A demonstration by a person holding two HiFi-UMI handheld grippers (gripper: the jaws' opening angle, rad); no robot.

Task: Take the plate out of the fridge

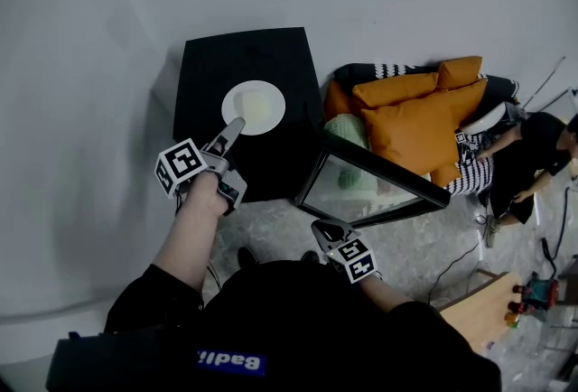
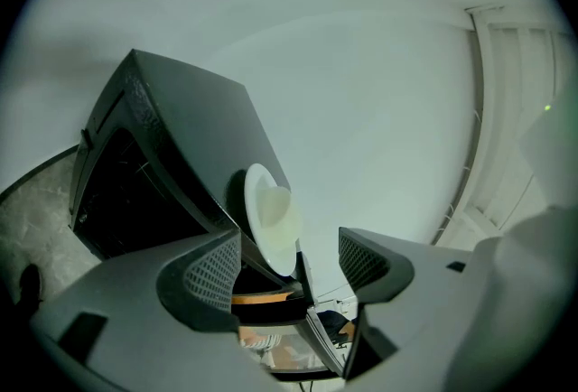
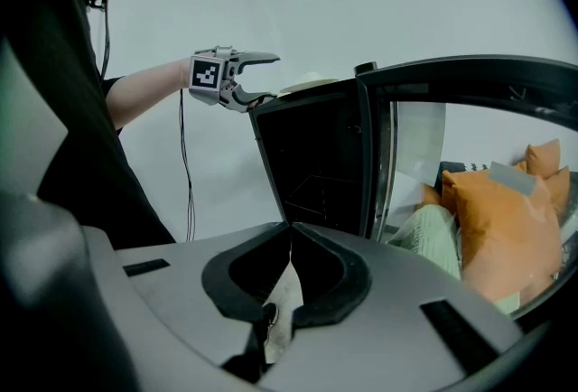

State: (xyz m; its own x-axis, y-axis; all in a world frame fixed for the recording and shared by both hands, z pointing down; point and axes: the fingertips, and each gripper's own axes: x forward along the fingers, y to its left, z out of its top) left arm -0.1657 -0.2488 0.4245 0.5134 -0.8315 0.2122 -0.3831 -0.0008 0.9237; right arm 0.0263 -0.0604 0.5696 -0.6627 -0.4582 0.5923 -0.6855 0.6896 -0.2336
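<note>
Although the task speaks of the inside, the plate (image 1: 254, 107) lies flat on top of the fridge (image 1: 217, 65), toward its front, with something pale on it (I cannot tell what). It looks stiff, smooth and breakable, and probably light. I would pinch the rim nearest the fridge's front and keep it level. The left tool (image 2: 289, 256) stands wide just short of that rim, gripping nothing. The right tool (image 3: 291, 232) is closed and empty before the fridge's open door (image 1: 370, 178). Only the right gripper view shows the left tool side-on at the fridge's top; the head view alone shows the plate's full round.
</note>
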